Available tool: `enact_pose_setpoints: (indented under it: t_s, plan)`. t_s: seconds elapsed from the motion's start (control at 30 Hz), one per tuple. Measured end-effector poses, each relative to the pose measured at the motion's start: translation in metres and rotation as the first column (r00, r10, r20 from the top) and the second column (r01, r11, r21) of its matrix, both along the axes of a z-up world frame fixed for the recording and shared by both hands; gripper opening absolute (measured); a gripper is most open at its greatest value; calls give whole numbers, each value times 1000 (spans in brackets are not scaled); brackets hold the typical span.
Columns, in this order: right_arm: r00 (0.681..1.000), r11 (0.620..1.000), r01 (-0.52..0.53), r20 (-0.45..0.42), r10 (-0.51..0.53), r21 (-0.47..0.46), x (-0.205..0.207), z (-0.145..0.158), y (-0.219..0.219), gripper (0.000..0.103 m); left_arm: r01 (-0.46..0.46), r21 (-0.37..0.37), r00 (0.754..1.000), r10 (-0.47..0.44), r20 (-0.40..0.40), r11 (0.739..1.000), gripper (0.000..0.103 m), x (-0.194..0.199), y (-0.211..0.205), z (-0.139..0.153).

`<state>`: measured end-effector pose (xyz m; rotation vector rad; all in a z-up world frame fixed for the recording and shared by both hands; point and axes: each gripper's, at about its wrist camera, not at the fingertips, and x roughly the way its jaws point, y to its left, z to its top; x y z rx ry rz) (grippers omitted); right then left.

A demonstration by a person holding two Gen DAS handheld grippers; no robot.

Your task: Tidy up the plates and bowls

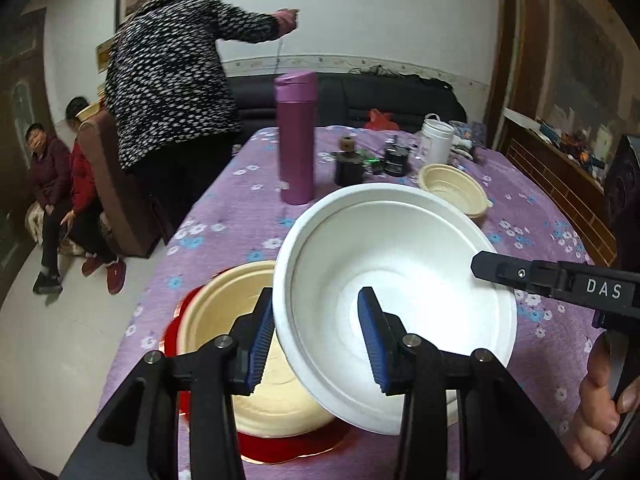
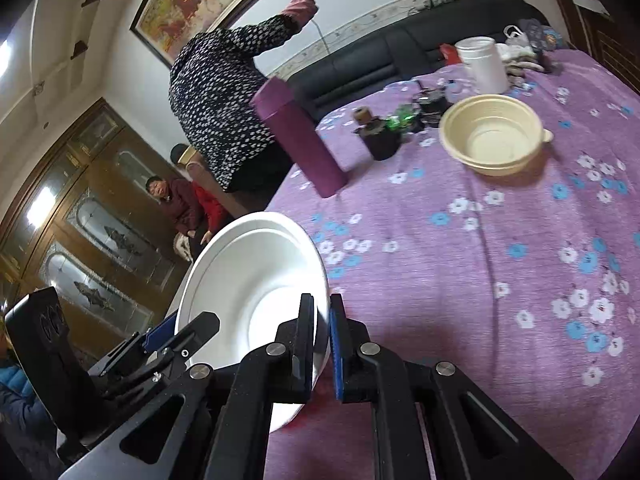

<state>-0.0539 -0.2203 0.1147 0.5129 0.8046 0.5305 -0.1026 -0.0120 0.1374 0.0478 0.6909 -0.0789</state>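
A white bowl (image 1: 400, 264) is tilted above a cream bowl (image 1: 224, 320) that sits on a red plate (image 1: 280, 444). My left gripper (image 1: 316, 340) is open and straddles the white bowl's left rim, one finger outside and one inside. My right gripper (image 2: 323, 344) is shut on the white bowl's (image 2: 256, 280) right rim and holds it off the table; it also shows from the side in the left wrist view (image 1: 552, 280). A second cream bowl (image 1: 454, 192) (image 2: 494, 136) stands upright farther back on the table.
The table has a purple flowered cloth (image 2: 480, 260). A purple flask (image 1: 296, 136), dark small jars (image 1: 352, 164) and a white tub (image 1: 438, 140) stand at the back. A person in a dotted top (image 1: 172, 76) stands by the table's left edge; two people sit beyond.
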Motion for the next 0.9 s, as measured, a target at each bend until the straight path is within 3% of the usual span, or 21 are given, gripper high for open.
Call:
enact_pose_setpoints:
  t_s: [0.3,0.57,0.9]
  plan:
    - [996,995,-92,-3,92,-45,10,-3,59,9,-77,-52,997,76,-18,996,40,0,49,-5]
    - [991,988,-129,-39,126,-79,20,-18,85,9,-112,-75,992,106,-74,991,40,10,64,-28]
    - [989,984,-144,-57,139,-104,24,-30,98,9,-137,-87,987,129,-95,987,40,20,66,-34]
